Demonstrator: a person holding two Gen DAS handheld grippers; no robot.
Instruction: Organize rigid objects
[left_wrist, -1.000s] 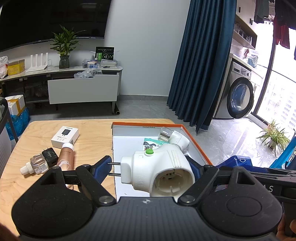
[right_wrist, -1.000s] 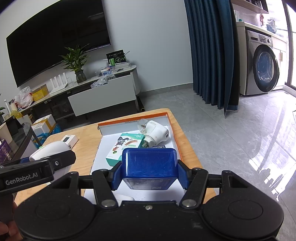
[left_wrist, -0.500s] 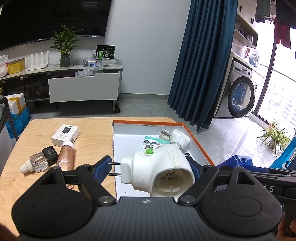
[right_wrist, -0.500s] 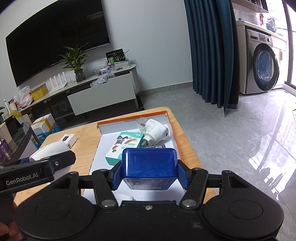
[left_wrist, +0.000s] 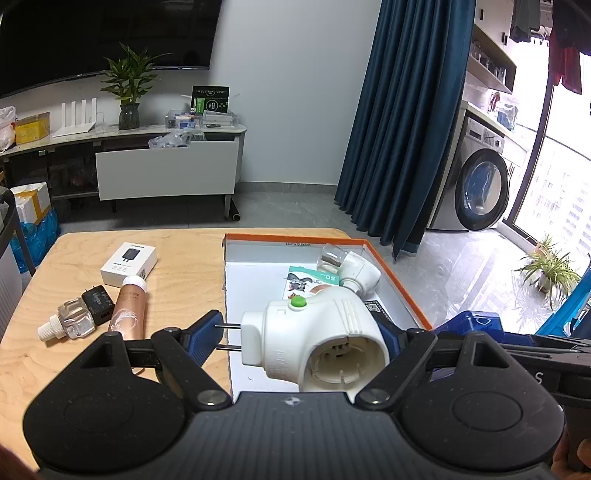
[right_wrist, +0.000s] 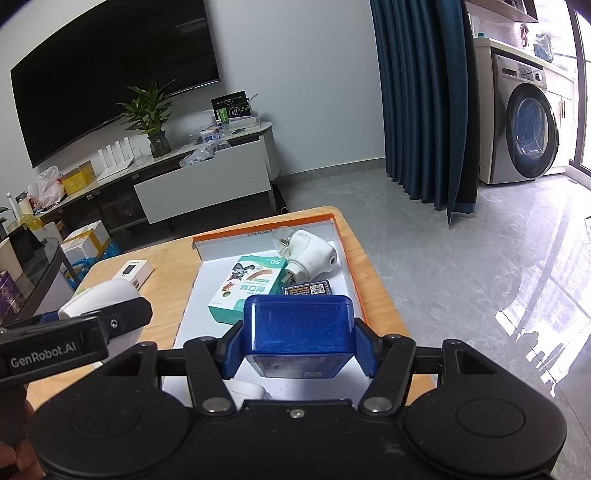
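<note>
My left gripper (left_wrist: 299, 338) is shut on a white plug-in adapter (left_wrist: 317, 339) with a green button, held above the near end of the orange-rimmed white tray (left_wrist: 399, 284). My right gripper (right_wrist: 297, 349) is shut on a blue plastic box (right_wrist: 299, 325), held over the tray's near right part (right_wrist: 352, 273). In the tray lie a white plug-in vaporizer (right_wrist: 310, 254), a green and white carton (right_wrist: 247, 288) and a small dark QR-code pack (right_wrist: 310, 289). The left gripper with its adapter also shows in the right wrist view (right_wrist: 99, 299).
On the wooden table (left_wrist: 177, 254) left of the tray lie a white charger box (left_wrist: 129, 258), a rose-gold tube (left_wrist: 129, 306), a black charger (left_wrist: 98, 301) and a small clear bottle (left_wrist: 68, 323). A glass side table (right_wrist: 33, 273) stands at far left.
Both grippers have drawn back a little toward the near end of the table, each still holding its object. The tray's contents have not moved.
</note>
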